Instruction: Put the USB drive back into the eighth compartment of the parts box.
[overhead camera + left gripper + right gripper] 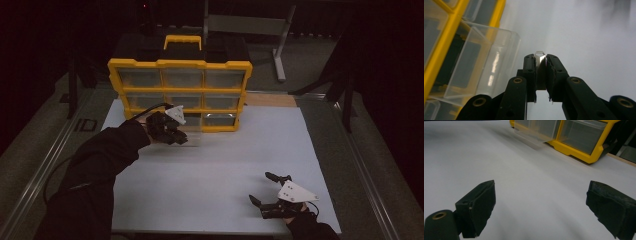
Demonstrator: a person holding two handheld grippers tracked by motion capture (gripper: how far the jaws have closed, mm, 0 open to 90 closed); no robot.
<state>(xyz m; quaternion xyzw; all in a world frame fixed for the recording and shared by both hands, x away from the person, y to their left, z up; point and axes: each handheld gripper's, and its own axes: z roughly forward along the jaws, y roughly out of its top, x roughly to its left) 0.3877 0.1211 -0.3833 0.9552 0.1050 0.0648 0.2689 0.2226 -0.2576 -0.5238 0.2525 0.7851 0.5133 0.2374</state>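
Note:
A yellow drawer organizer point(180, 64) stands at the far side of the white table point(225, 160). One clear plastic drawer point(486, 65) in its bottom row is pulled out toward me point(196, 131). My left gripper point(540, 58) is shut on a small thin silver metal piece point(539, 53), whose looped end pokes out above the pads. It hovers just in front of the open drawer point(181, 140). My right gripper point(260, 186) rests low near the table's front right edge, open, with nothing between its jaws point(541, 202).
The organizer's other clear drawers point(580, 137) are pushed in. Its yellow carry handle point(182, 40) sticks up behind. A grey metal stand point(280, 50) is on the floor beyond the table. The white tabletop point(524, 175) spreads between both grippers.

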